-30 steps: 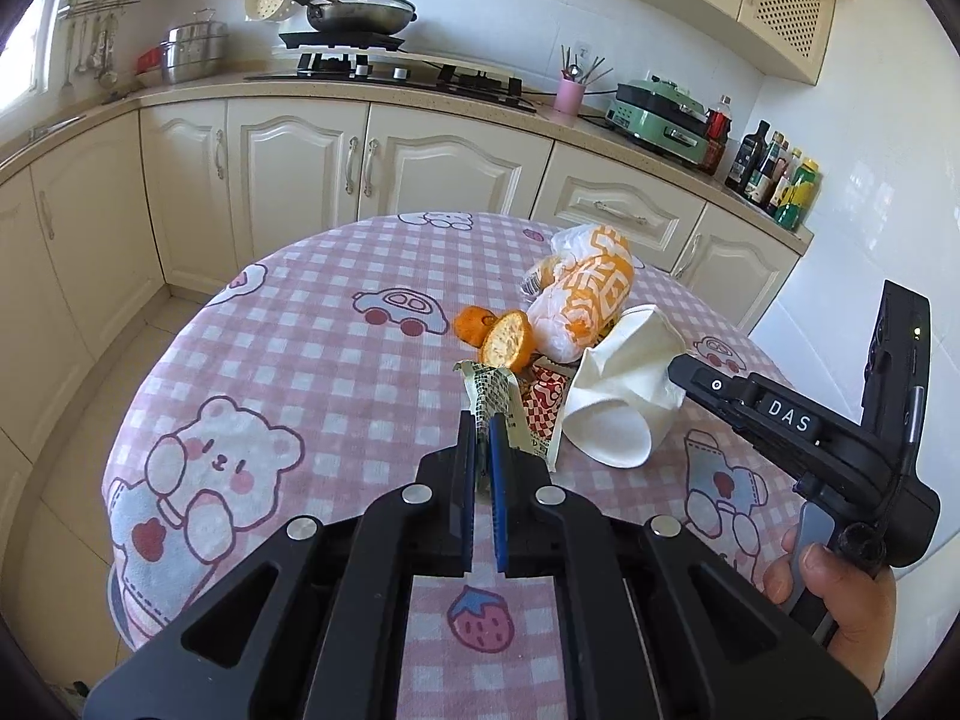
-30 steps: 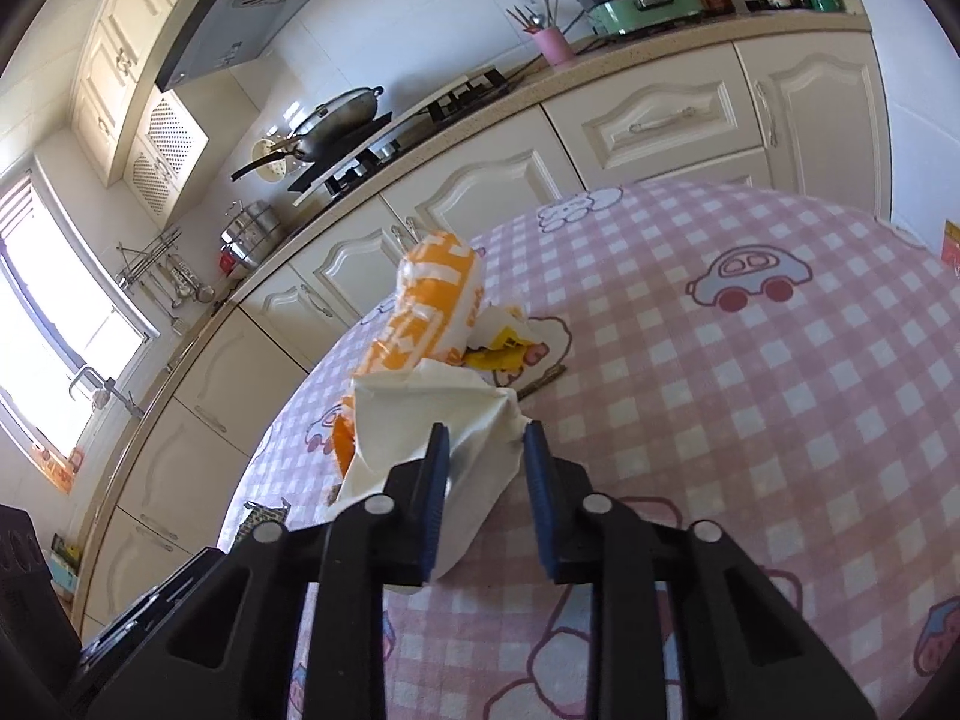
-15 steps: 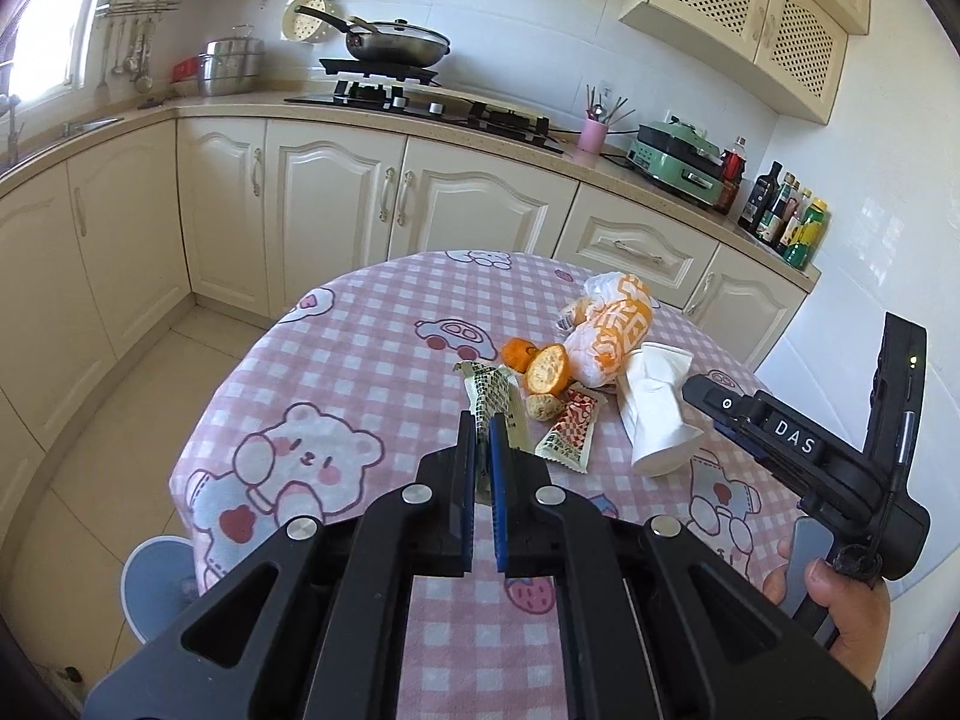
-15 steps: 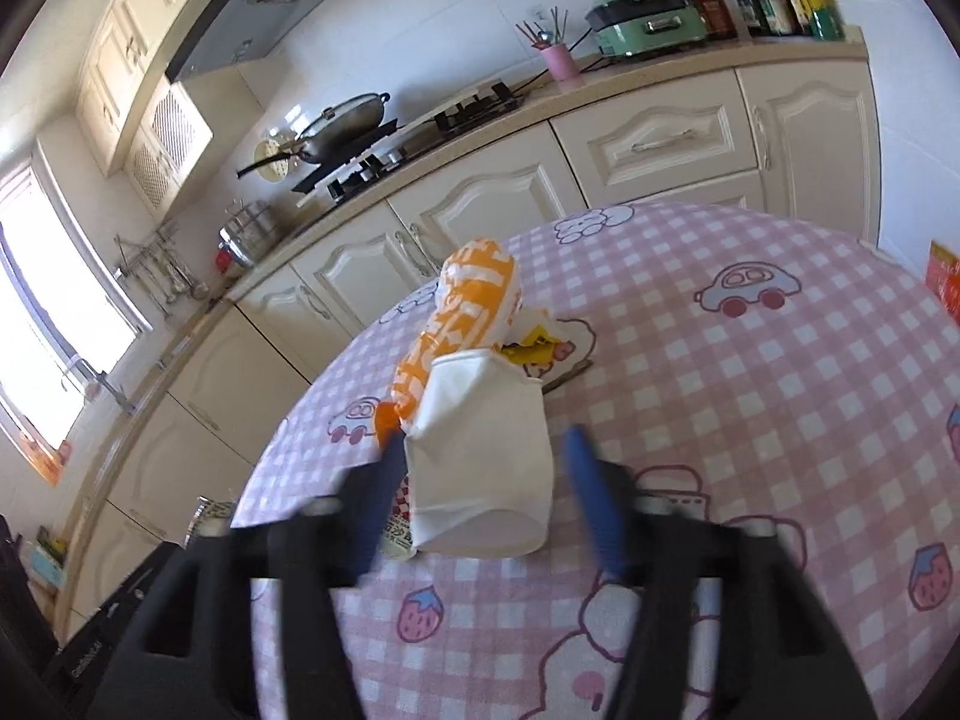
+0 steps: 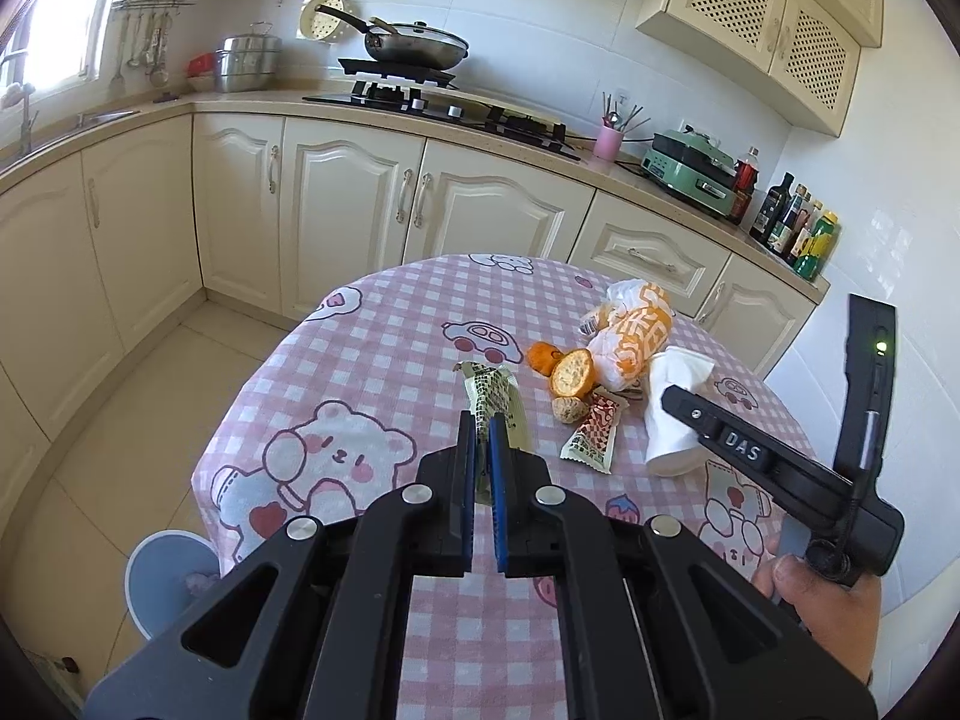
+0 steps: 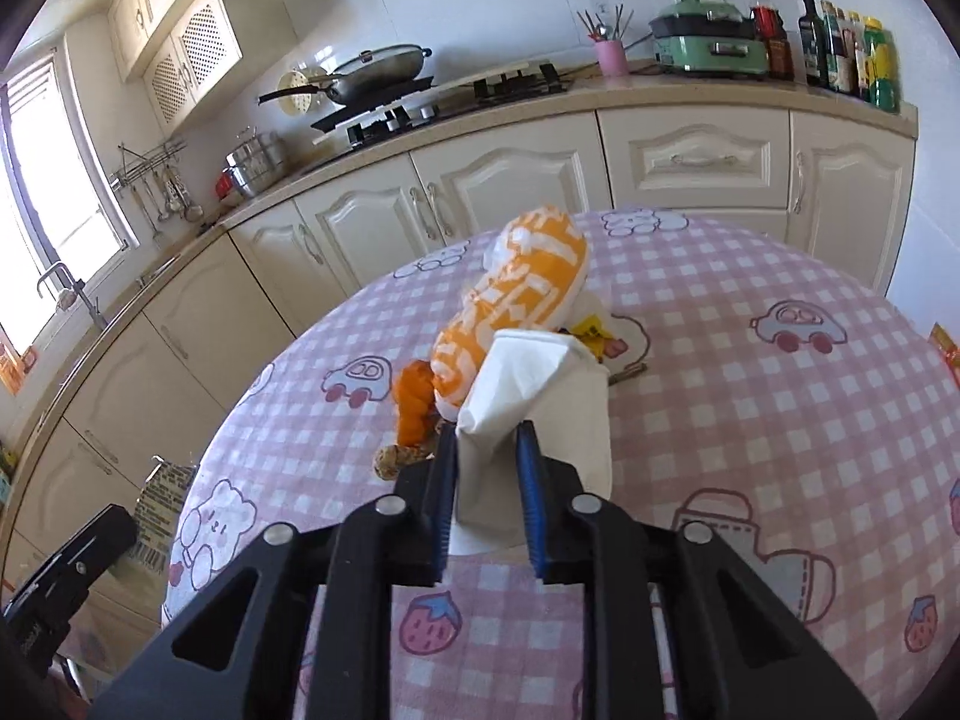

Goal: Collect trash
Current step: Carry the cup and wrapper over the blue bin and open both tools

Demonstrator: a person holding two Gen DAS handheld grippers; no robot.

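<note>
Left gripper (image 5: 482, 447) fingers clenched on green wrapper (image 5: 492, 399), long axis running ahead. Right gripper (image 6: 487, 468) fingers closing on white paper cup (image 6: 540, 408); remaining trash just beyond on tabletop (image 6: 750, 420).

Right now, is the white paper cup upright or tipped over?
Tipped over. The white paper cup lies on its side on the table, its crumpled end between the right tongs, which are closing.

I count on the pink checked table (image 5: 384, 372): one white paper cup (image 6: 540, 420), two snack wrappers (image 5: 591, 432), two orange peel pieces (image 5: 573, 372), one orange-white bag (image 5: 636, 336), one nut shell (image 5: 569, 409). Beside the table: one blue bin (image 5: 162, 570).
</note>
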